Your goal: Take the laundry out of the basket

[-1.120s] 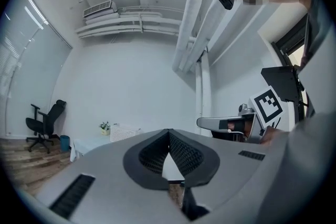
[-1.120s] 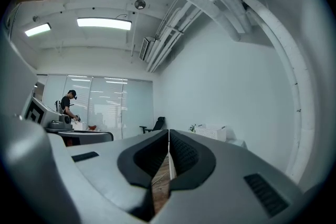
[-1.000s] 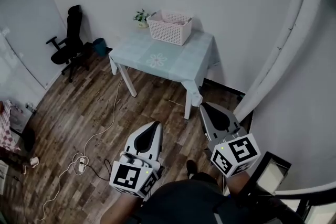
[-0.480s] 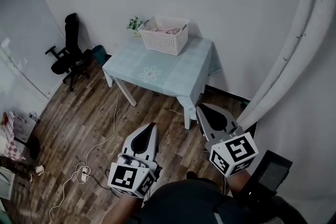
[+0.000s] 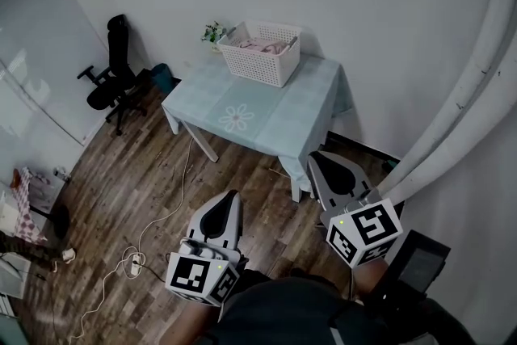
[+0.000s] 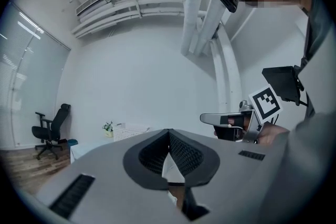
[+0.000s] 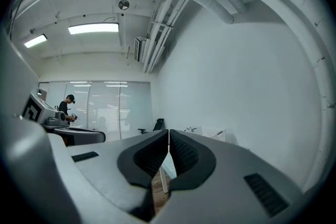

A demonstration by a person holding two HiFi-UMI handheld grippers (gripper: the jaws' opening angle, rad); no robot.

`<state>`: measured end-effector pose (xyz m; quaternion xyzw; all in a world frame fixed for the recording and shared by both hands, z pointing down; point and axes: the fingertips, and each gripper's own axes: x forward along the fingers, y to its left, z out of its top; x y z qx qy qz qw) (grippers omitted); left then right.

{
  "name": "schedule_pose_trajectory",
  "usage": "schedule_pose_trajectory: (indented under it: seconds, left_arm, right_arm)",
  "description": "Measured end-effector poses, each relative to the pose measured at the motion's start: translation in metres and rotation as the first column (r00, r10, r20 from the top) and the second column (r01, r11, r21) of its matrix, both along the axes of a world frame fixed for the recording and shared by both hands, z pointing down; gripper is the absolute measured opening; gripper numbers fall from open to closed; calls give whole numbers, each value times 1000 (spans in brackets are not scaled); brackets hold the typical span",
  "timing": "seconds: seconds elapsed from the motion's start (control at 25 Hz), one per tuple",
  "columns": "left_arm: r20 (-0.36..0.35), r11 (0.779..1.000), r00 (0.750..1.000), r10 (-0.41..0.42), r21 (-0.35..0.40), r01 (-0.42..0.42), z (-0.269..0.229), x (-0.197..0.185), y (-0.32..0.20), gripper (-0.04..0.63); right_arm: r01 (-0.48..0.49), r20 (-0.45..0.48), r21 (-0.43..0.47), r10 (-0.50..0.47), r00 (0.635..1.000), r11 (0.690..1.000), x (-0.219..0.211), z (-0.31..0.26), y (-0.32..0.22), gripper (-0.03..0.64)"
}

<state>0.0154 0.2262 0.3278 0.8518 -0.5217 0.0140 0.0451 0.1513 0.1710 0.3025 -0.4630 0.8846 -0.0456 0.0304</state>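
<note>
Pink laundry heaped in the white basket at the far edge of the desk, against the wall, well apart from both tools. Nothing held by left gripper or right gripper, fingers shut tight. Step up to the desk front, spread the fingers before crossing the rim, then come down over it and pinch a top fold

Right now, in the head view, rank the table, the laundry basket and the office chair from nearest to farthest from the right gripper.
From the right gripper:
1. Table: just ahead, its near corner closest.
2. Basket: on the table's far side, by the wall.
3. Office chair: on the floor, far left beyond the table.
</note>
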Motion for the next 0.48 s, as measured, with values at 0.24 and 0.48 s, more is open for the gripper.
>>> schedule_pose_trajectory:
  seconds: [0.24,0.48]
  left_arm:
    - [-23,1000,1000,0,10,0,4,-25,-34,8]
    - [-38,1000,999,9,19,-8,1,-67,-77,8]
  right_arm:
    - [-20,-39,11,21,999,1000,-22,7,-33,18]
    - [-27,-56,18,28,998,999,-66,4,-66,18]
